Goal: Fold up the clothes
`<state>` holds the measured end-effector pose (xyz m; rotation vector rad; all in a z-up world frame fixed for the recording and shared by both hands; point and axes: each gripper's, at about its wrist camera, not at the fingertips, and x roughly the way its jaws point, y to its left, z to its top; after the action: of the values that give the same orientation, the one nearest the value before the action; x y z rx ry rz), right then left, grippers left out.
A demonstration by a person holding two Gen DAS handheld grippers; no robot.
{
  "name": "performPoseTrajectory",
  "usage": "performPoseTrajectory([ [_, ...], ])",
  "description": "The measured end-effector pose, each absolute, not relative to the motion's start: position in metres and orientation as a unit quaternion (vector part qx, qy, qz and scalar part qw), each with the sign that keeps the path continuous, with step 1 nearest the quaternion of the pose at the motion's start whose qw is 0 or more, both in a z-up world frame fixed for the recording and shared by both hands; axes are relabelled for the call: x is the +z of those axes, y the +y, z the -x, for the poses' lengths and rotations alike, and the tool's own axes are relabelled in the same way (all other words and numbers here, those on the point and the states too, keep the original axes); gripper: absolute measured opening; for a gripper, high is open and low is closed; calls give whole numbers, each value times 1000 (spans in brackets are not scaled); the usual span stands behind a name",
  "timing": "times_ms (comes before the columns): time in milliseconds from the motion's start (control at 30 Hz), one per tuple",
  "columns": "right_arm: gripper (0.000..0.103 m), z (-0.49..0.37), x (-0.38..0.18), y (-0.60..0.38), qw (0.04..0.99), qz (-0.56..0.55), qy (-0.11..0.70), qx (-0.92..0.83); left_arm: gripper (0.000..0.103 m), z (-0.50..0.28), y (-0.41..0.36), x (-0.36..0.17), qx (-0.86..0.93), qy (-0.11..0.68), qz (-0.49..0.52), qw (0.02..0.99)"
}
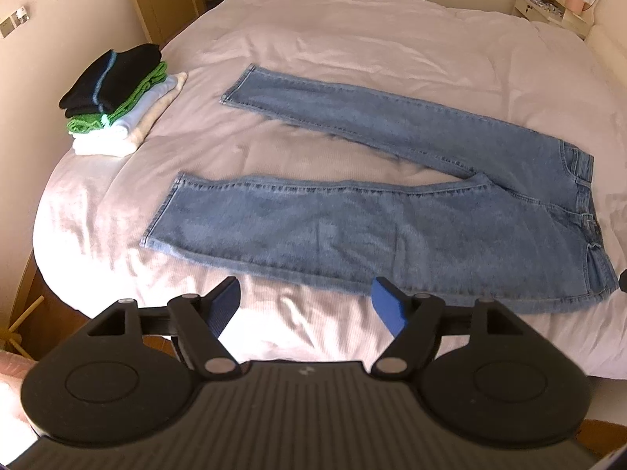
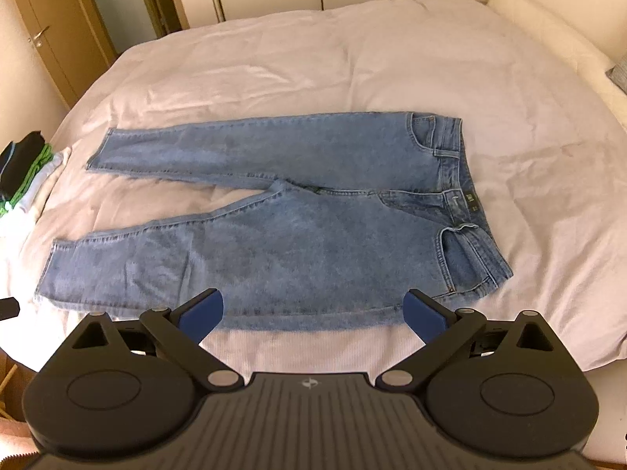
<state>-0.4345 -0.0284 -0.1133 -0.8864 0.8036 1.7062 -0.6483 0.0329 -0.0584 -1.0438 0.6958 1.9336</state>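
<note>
jeans (image 2: 274, 243) lie flat on the bed (image 2: 392, 58), front up, legs splayed toward 9 o'clock, waistband at 3 — spread out ready for a lengthwise fold, i'd guess. left tongs (image 1: 307, 305) apart, empty, hovering off the near leg's lower edge. right tongs (image 2: 313, 313) apart, empty, by the near hip edge. folded stack (image 1: 117, 98) parked at 10 o'clock, well clear of the jeans.

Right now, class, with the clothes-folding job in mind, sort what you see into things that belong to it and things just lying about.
Belong to the job:
jeans, spread flat, unfolded
stack of folded clothes
bed, the work surface
left gripper, open
right gripper, open

Just lying about:
wardrobe
bedside table
</note>
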Motion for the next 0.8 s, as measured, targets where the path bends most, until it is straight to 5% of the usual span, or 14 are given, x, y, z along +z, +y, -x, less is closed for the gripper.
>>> performPoseTrajectory([
  [800,101,443,-123,-40,477,401,325,712,74,658,-12,-62,783,274,428,359],
])
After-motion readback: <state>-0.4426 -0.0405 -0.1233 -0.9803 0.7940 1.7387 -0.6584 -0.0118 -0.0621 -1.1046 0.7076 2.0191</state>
